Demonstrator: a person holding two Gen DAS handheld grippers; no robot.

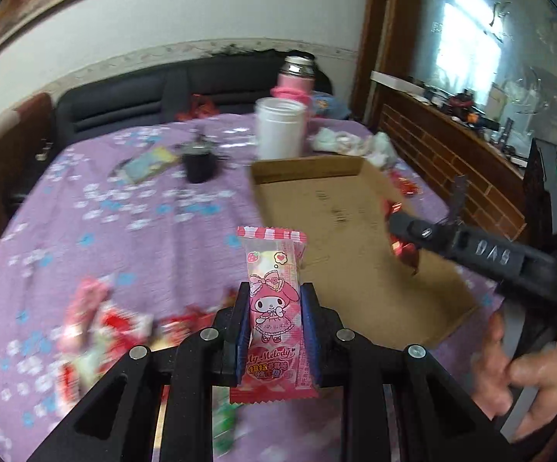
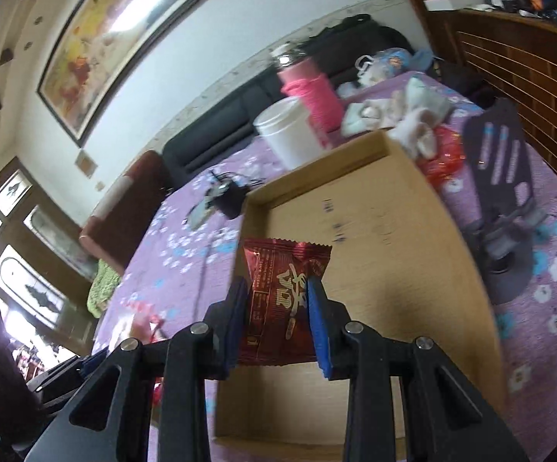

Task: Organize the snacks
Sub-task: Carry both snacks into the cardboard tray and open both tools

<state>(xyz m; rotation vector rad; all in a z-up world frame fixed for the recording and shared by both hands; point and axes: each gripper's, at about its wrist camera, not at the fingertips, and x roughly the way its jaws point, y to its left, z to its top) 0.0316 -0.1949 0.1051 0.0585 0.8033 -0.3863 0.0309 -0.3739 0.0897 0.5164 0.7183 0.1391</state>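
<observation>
Cardboard tray (image 2: 394, 269) looks empty. Left gripper (image 1: 276, 319) clamps pink candy packet (image 1: 274, 288); right gripper (image 2: 278, 319) clamps red snack packet (image 2: 284, 300) over tray. More snacks (image 1: 101, 327) remain on table.

the left hand-held gripper (image 1: 274, 323) is black, with two angular arms that have triangular cut-outs and round silver screw heads at the joints. its fingers (image 1: 310, 331) carry dark blue pads on the inner faces. the right hand-held gripper (image 2: 278, 319) is built the same way: black arms, silver screws, brighter blue pads. seen from the left wrist, its body bears raised letters, perhaps "das", a small silver screw and a green light on the black housing. the hand (image 1: 517, 381) gripping it is bare.
</observation>
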